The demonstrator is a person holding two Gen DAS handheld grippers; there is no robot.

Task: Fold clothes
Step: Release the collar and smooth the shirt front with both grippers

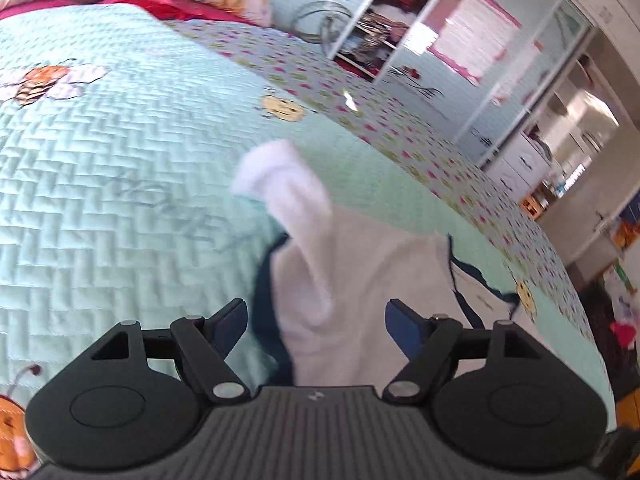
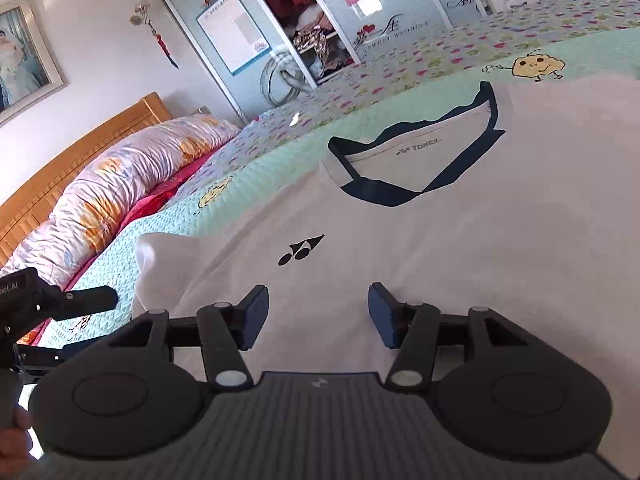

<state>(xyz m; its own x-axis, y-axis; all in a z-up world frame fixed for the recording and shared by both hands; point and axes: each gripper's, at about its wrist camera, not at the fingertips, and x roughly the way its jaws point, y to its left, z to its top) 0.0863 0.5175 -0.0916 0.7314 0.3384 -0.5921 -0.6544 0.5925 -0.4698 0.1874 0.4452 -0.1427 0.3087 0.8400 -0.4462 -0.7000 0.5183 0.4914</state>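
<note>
A white T-shirt (image 2: 440,240) with a navy collar (image 2: 384,192) and a black chest logo lies front up on the mint quilted bedspread (image 2: 280,152). My right gripper (image 2: 318,300) hovers open just over its chest, with only flat fabric between the pads. In the left wrist view the shirt (image 1: 360,280) lies ahead. Its white sleeve (image 1: 288,192) is bunched up and blurred, while my left gripper (image 1: 316,316) stands wide open over the shoulder area, gripping nothing. One finger (image 2: 92,298) of the left gripper shows beside the sleeve (image 2: 168,256).
A rolled floral duvet (image 2: 120,192) and a red blanket lie along the wooden headboard (image 2: 80,152). Sliding glass wardrobe doors (image 1: 460,40) stand past the far side of the bed. The bed's edge (image 1: 560,264) drops off at the right.
</note>
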